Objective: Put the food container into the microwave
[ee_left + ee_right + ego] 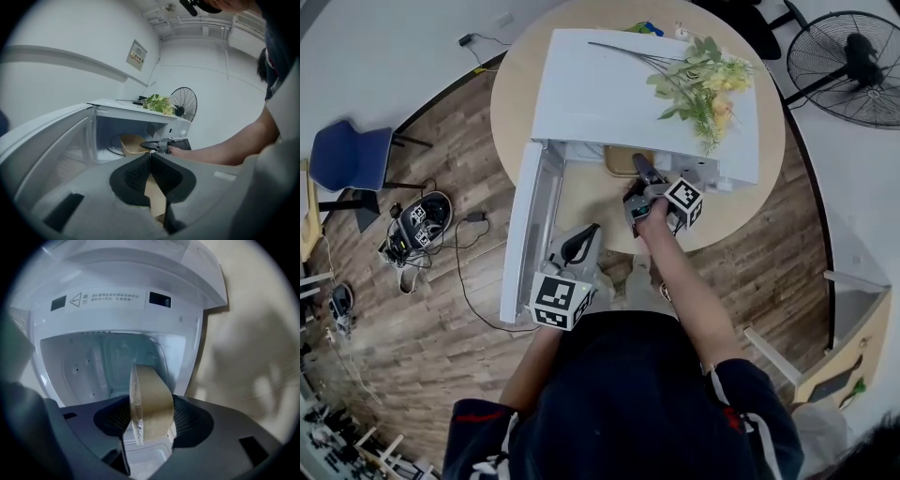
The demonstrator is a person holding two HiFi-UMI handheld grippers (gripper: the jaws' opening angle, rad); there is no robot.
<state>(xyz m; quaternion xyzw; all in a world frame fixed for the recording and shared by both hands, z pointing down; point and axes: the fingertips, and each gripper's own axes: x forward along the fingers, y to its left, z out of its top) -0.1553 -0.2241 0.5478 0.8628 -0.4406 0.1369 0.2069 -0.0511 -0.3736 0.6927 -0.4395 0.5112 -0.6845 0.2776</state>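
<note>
The white microwave (619, 94) stands on a round table with its door (525, 234) swung open to the left. My right gripper (636, 178) is at the oven's mouth, shut on the tan food container with a clear lid (628, 161). In the right gripper view the container (149, 401) sits on edge between the jaws of that gripper (147, 416), in front of the cavity (103, 362). The left gripper view shows the container (131, 144) inside the opening. My left gripper (584, 236) hangs back near the door, its jaws (150, 157) shut on nothing.
A bunch of artificial flowers (703, 84) lies on top of the microwave. The wooden table (750, 202) shows round the oven. A floor fan (848, 66) stands at the back right, a blue chair (352, 155) and cables (417, 225) at the left.
</note>
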